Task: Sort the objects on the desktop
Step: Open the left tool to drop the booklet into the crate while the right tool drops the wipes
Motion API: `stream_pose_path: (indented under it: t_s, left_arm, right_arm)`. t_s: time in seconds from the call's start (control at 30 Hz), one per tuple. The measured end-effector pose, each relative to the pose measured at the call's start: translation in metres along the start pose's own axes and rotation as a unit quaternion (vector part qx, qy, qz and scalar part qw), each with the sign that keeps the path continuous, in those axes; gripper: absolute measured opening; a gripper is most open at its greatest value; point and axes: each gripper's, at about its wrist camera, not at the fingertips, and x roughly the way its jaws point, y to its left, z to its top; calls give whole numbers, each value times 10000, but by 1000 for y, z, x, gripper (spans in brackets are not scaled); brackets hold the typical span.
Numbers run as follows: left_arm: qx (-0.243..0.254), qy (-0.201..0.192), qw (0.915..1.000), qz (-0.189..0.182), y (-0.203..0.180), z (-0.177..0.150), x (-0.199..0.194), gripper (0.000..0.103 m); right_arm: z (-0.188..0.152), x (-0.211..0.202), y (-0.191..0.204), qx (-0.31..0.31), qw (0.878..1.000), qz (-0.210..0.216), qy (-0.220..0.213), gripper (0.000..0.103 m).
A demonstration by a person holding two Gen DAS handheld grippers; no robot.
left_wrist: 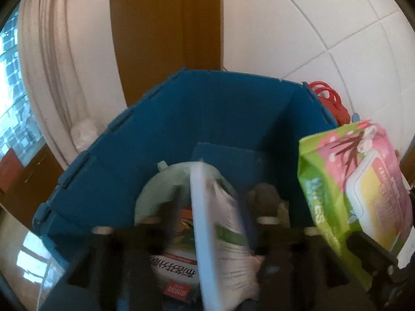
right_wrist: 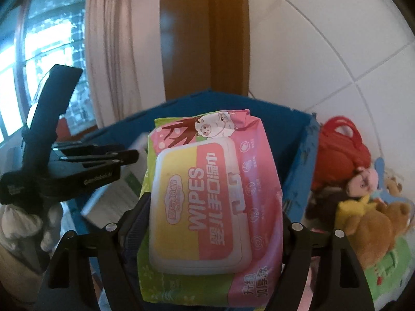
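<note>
One pack of wipes (right_wrist: pixel 207 207) is being held between the fingers of the right hand-held gripper (right_wrist: pixel 207 223) above the single blue bin (left_wrist: pixel 181 129). A white box (left_wrist: pixel 223 223) is being left loose between the open fingers of the left hand-held gripper (left_wrist: pixel 205 233), over the bin. The box could be caught on the bin's contents, or the wipes knocked against the wall, since both hand-held grippers are being crowded into one opening.

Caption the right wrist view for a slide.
Right gripper holds a wipes pack at the blue bin, plush toys beside it.
</note>
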Motion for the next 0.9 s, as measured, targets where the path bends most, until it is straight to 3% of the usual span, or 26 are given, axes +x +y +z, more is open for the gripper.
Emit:
stream_pose_path:
  t_s: [0.03,0.17,0.9]
  left_arm:
    - [7,-18,10000,-10,0,0,2,90]
    - [-31,-38,10000,-83,3,-2,5,90]
    - [-200,-191,9996,-100,9,-33,-28,90]
  right_arm:
    - [1,0,1,-35,10000,-59,-4,81]
    - [3,1,0,-38,9998,-204,-58,99]
    - [-5,-23,2,-80,9986,-434,-305,103]
